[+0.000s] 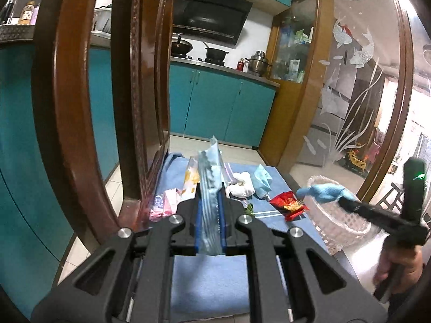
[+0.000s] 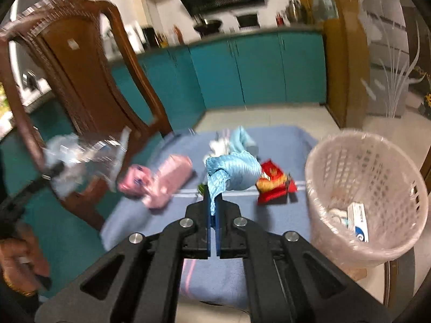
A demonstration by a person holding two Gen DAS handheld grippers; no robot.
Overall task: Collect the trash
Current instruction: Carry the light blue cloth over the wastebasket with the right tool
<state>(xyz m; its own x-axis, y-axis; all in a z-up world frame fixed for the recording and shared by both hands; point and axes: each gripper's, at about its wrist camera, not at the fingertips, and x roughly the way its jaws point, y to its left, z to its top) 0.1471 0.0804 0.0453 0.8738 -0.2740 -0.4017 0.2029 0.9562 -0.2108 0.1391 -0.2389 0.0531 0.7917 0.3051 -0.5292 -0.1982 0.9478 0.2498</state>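
Observation:
My left gripper (image 1: pixel 210 196) is shut on a clear crinkled plastic bag (image 1: pixel 210 177) and holds it above the blue cloth (image 1: pixel 210 282); it also shows, blurred, in the right wrist view (image 2: pixel 86 158). My right gripper (image 2: pixel 214 202) is shut on a crumpled light blue tissue (image 2: pixel 234 171), seen in the left wrist view (image 1: pixel 327 192) near the rim of the white mesh basket (image 1: pixel 336 226). The basket (image 2: pixel 371 167) holds a white box and other bits. On the cloth lie a red snack wrapper (image 1: pixel 288 203), a pink packet (image 2: pixel 159 180), white tissue (image 1: pixel 241 187) and another blue tissue (image 1: pixel 262 181).
A brown wooden chair (image 1: pixel 80 107) stands close on the left of the cloth-covered surface (image 2: pixel 269 210). Teal kitchen cabinets (image 1: pixel 221 107) lie behind, a frosted glass partition (image 1: pixel 358 80) to the right. A small green scrap (image 1: pixel 249 211) lies on the cloth.

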